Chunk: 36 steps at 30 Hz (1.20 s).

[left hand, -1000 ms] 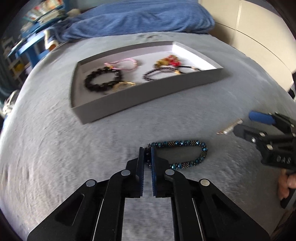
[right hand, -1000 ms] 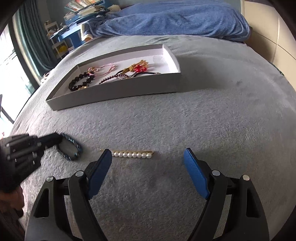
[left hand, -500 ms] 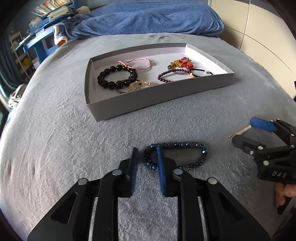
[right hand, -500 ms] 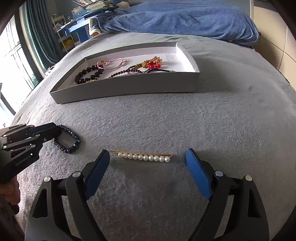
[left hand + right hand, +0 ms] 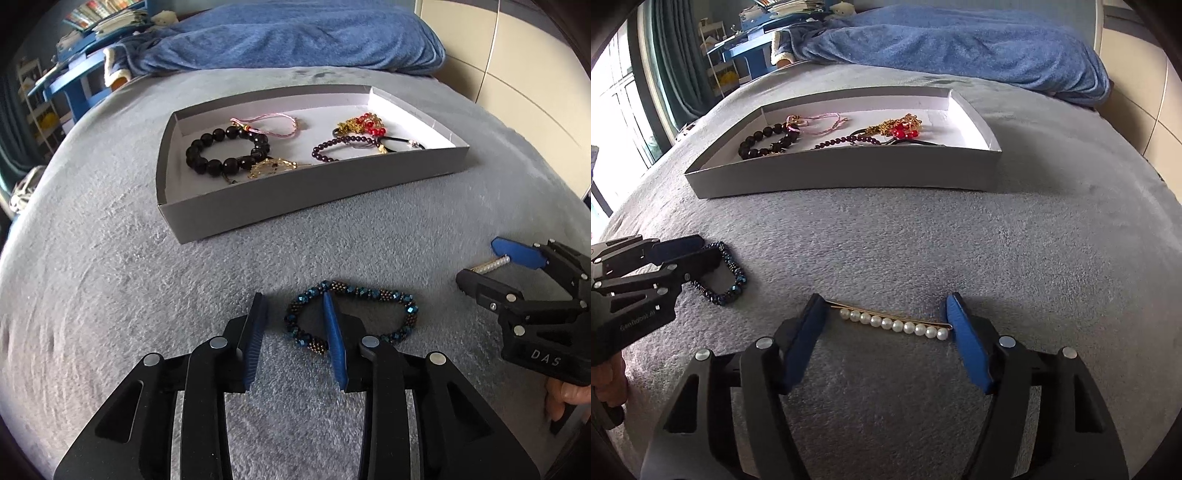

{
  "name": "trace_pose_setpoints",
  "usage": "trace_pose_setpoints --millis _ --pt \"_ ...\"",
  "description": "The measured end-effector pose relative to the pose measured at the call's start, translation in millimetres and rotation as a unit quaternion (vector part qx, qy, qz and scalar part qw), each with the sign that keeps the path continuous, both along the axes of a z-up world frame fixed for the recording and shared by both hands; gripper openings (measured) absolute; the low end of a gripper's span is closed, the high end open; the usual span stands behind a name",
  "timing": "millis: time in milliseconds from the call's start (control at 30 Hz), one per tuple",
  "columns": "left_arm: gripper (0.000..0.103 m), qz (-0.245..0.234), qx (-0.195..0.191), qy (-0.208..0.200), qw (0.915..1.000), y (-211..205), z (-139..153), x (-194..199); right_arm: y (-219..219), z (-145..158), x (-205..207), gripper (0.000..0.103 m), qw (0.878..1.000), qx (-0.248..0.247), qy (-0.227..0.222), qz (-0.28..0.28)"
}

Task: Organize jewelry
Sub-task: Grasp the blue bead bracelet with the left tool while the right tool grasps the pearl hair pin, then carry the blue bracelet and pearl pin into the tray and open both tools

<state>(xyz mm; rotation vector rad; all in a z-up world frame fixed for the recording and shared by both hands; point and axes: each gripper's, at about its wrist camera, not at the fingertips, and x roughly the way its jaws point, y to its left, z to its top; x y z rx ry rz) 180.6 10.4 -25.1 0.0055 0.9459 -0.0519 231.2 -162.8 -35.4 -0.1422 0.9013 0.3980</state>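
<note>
A blue beaded bracelet (image 5: 369, 295) lies on the grey bed cover. My left gripper (image 5: 293, 301) is over its left end, jaws opening; one finger stands inside the loop, the other outside, and neither pad presses on the beads. A pearl hair clip (image 5: 894, 325) lies crosswise between the fingers of my right gripper (image 5: 885, 299), whose jaws are closing, its pads right at the clip's ends. The grey tray (image 5: 295, 199) behind holds a black bead bracelet (image 5: 225, 155), a pink cord, a purple bead bracelet and a red-and-gold piece. The right wrist view shows the left gripper (image 5: 709, 248) at the bracelet (image 5: 727, 288).
A blue blanket (image 5: 295, 37) is heaped at the far end of the bed. A blue desk with books (image 5: 74, 85) stands at the back left, a cream wall on the right. A hand (image 5: 565, 395) holds the right gripper (image 5: 480, 264).
My left gripper was shut at the bracelet's end and now stands apart, one finger inside the loop. The right gripper's jaws have narrowed onto the pearl clip.
</note>
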Motion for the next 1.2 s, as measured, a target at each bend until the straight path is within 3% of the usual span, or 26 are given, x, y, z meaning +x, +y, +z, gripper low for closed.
trace_pose_setpoints --millis 133,300,967,1200 --pt "0.028 -0.003 -0.016 0.006 0.9998 1.6 1.0 -1.4 -2.1 2.9 1.2 0.067 1.0 0.011 -0.002 -0.002" --pt "0.008 -0.007 -0.029 -0.002 0.9996 2.2 7.5 -5.8 -4.0 8.4 3.1 0.067 1.0 0.029 -0.006 -0.005" --pt "0.008 -0.032 -0.083 -0.08 0.9928 -2.5 66.9 -13.2 6.6 46.2 2.1 0.067 0.996 0.073 -0.047 0.009" --pt "0.008 -0.037 -0.083 -0.108 0.99 2.9 90.8 -9.0 12.0 61.0 9.4 0.067 0.995 0.077 -0.059 0.021"
